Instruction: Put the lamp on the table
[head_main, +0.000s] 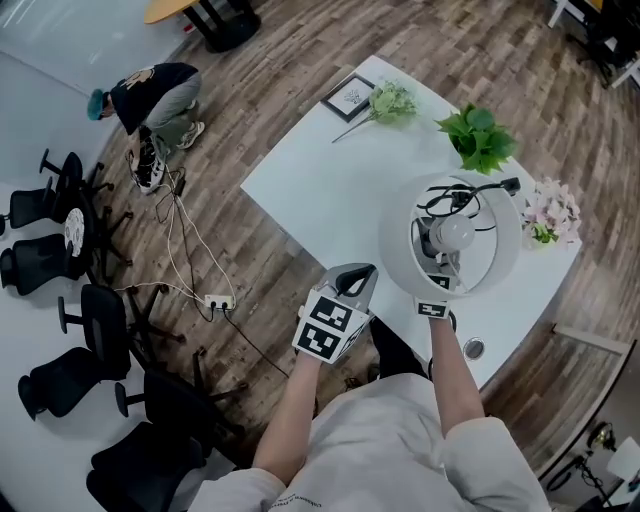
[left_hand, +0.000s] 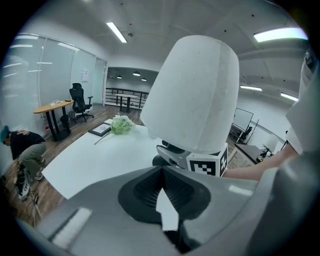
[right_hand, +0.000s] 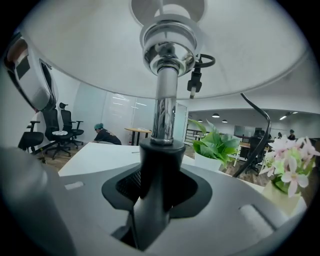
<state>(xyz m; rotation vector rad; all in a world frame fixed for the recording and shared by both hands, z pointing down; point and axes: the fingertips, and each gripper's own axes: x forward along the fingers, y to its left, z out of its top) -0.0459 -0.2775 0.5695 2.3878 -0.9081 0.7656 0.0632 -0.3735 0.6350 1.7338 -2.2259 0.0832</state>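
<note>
A lamp with a white drum shade (head_main: 500, 245) and a chrome stem (right_hand: 164, 110) hangs over the near right part of the white table (head_main: 330, 190). My right gripper (right_hand: 155, 200) is shut on the dark lower part of the stem; in the head view only its marker cube (head_main: 432, 309) shows from under the shade. The lamp's black cord (head_main: 480, 188) loops over the top of the shade. My left gripper (head_main: 358, 280) hovers at the table's near edge, just left of the lamp, shut with nothing in it. The shade (left_hand: 195, 95) fills the left gripper view.
On the table's far side lie a framed picture (head_main: 348, 97) and a pale green bouquet (head_main: 392, 100); a green potted plant (head_main: 480, 138) and pink flowers (head_main: 550, 212) stand right. A person (head_main: 155, 95) crouches on the floor, far left. Office chairs (head_main: 60, 300) and a power strip (head_main: 218, 300) sit left.
</note>
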